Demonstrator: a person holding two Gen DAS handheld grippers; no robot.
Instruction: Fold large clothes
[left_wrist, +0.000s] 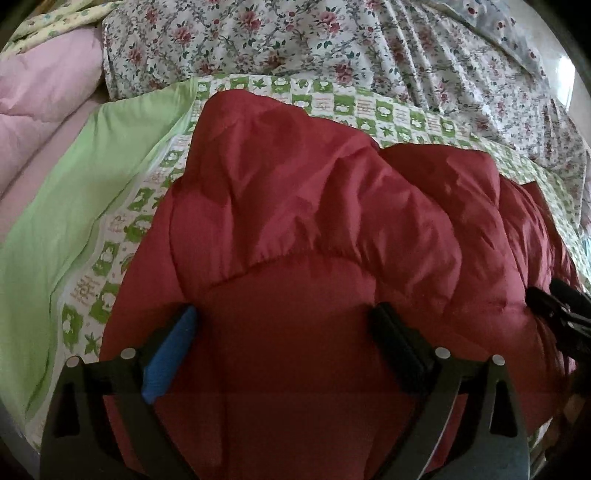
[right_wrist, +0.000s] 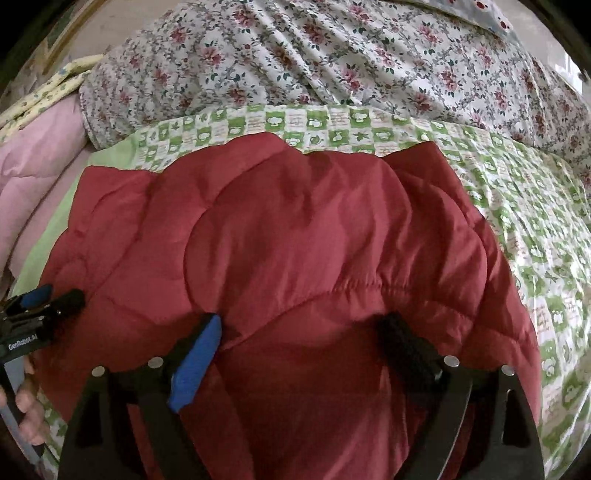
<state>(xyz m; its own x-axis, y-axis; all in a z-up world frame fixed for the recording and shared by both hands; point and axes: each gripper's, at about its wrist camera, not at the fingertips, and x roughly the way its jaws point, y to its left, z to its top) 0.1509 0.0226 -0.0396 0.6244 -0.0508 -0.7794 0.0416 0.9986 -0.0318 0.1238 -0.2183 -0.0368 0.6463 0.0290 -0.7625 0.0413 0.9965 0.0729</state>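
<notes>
A puffy dark red quilted jacket (left_wrist: 314, 229) lies bunched on a green-and-white checked sheet (left_wrist: 110, 251); it fills the right wrist view too (right_wrist: 295, 236). My left gripper (left_wrist: 286, 317) is open, its blue and black fingers spread wide just above the jacket's near part. My right gripper (right_wrist: 303, 328) is also open, fingers spread over the jacket near a gathered seam (right_wrist: 354, 288). The right gripper's tip shows at the right edge of the left wrist view (left_wrist: 554, 302). The left gripper shows at the left edge of the right wrist view (right_wrist: 48, 299).
A floral duvet (left_wrist: 332, 40) is piled behind the jacket. A pink quilt (left_wrist: 40, 96) lies at the far left, beside a plain green cloth (left_wrist: 74, 192). The checked sheet (right_wrist: 535, 229) extends to the right.
</notes>
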